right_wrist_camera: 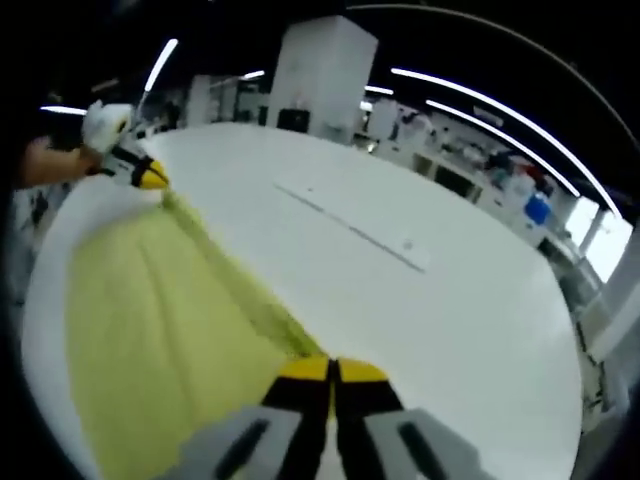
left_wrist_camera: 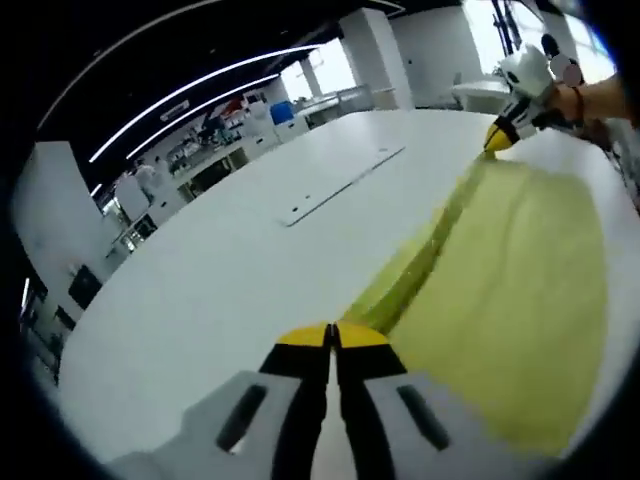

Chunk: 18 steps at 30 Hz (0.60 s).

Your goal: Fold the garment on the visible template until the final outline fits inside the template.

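Yellow garment (left_wrist_camera: 510,290) stretched out flat over the white table (left_wrist_camera: 220,270), one long edge pulled taut between left gripper (left_wrist_camera: 332,336) and right gripper (right_wrist_camera: 331,369), both with jaws pressed together pinching the garment at opposite ends, thin flat strip (right_wrist_camera: 355,232) lying further back on the tabletop.

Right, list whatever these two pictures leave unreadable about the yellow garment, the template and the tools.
- Soft yellow fabric garment: its near edge is cut off by the left gripper view's rim, and its type is unclear.
- Left tool: tips closed at the garment's folded edge; the pinched cloth is hidden under them.
- Right tool: the same.
- Thin outlined template on the white table: faint, so the fit is unreadable.
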Each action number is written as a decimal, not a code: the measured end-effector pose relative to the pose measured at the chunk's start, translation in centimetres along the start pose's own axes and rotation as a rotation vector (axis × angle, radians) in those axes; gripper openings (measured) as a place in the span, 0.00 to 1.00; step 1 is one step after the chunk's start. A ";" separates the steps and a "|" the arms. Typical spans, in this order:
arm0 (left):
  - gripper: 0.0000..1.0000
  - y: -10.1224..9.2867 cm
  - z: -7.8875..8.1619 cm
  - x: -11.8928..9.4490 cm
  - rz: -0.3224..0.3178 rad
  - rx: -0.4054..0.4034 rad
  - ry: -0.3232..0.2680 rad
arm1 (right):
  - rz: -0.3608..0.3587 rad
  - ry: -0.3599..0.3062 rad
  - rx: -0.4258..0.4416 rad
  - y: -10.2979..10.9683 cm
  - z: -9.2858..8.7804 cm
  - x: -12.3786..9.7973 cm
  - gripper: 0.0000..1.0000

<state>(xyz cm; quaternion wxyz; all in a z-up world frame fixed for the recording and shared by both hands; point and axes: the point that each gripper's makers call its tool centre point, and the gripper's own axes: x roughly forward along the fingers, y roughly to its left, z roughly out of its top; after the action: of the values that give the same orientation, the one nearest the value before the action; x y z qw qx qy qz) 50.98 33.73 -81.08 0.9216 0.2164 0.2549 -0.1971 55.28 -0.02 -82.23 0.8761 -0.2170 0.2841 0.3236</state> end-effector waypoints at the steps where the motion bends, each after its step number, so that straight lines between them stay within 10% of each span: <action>1: 0.00 -0.1 0.0 0.0 -0.001 -0.019 0.000 | -0.009 0.001 0.006 -0.2 -0.1 0.0 0.00; 10: 0.20 0.7 -0.4 -0.6 0.019 -0.374 -0.041 | 0.022 0.016 0.190 0.2 -0.7 -0.4 0.36; 18: 0.46 0.8 0.3 -2.5 -0.006 -0.430 -0.097 | 0.090 0.034 0.244 1.8 -0.9 -2.2 0.63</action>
<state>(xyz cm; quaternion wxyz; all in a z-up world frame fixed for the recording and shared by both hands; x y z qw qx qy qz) 49.49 34.88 -79.16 0.9571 0.0044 0.2473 -0.1512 52.37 -0.23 -81.85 0.8756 -0.1015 0.3457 0.3217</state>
